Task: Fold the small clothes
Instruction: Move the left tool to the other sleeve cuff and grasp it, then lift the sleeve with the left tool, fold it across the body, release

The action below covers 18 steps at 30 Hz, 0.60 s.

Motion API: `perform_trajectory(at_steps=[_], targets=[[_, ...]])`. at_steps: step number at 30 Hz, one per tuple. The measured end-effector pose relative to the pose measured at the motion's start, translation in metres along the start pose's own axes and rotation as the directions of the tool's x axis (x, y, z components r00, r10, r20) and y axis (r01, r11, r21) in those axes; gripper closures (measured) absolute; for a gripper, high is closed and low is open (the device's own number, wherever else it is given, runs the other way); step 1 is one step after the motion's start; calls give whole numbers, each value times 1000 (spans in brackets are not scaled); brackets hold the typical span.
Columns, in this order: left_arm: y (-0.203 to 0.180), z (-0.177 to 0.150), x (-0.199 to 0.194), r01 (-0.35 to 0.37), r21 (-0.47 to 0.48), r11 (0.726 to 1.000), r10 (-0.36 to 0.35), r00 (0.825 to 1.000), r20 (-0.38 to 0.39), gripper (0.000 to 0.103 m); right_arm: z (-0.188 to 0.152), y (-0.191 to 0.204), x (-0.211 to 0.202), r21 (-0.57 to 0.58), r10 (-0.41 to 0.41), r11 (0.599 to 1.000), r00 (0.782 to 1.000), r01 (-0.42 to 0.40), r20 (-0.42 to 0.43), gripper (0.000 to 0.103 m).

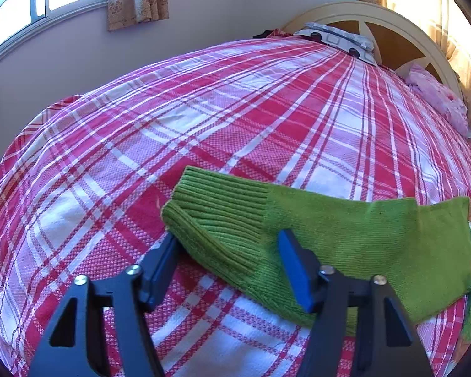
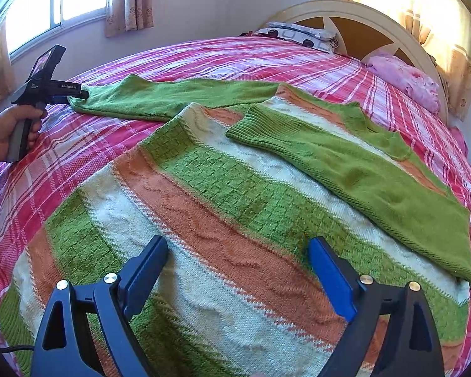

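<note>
Lettering reading "GenRobot.AI" shows in white on the black body of the left hand-held gripper [image 2: 78,95], seen at the far left in the right wrist view, gripped by a bare hand [image 2: 14,128]. Its tip rests at the cuff of the sweater's left sleeve [image 2: 160,97]. In its own view the left hand-held gripper [image 1: 227,240] has its blue-padded fingers spread wide, straddling the ribbed cuff [image 1: 216,216] of that green sleeve; one finger sits just beside the cuff's edge, the other over the knit. It pinches nothing.

The right hand-held gripper [image 2: 238,248] is likewise spread wide, hovering over the sweater's lower body with nothing between its fingers; whether the tips touch the knit I cannot tell.

The sweater [image 2: 223,207], striped green, orange and cream, lies flat in the middle of the bed [image 2: 78,163] on a red and pink plaid cover. Its right sleeve [image 2: 361,169] is folded across the body; the left sleeve stretches out to the far left. Pillows [image 2: 405,77] lie against the headboard [image 2: 354,9] at the far end.
</note>
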State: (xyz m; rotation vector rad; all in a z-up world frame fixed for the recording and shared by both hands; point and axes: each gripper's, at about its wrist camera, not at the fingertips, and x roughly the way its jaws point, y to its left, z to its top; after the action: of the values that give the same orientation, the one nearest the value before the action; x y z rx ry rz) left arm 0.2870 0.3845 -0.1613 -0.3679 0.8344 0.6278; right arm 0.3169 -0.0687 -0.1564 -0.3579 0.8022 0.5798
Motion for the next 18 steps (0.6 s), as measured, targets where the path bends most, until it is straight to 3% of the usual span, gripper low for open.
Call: perform_trajectory(at_steps=[5,14,18], targets=[[-1,-1,-3,62,-4,998,-62,998,14,87,0,-2,2,8,2,1000,1000,-2,-4,10],[-10,5,-29,168,-29,985,-165,984,73,93,0,-4,5,29,7,1000,1000,-6,-11,7],[-30,13,-53,252,-8,968,-250,963,101,93,3,-3,-10,30,-39,999,999,38,35,7]])
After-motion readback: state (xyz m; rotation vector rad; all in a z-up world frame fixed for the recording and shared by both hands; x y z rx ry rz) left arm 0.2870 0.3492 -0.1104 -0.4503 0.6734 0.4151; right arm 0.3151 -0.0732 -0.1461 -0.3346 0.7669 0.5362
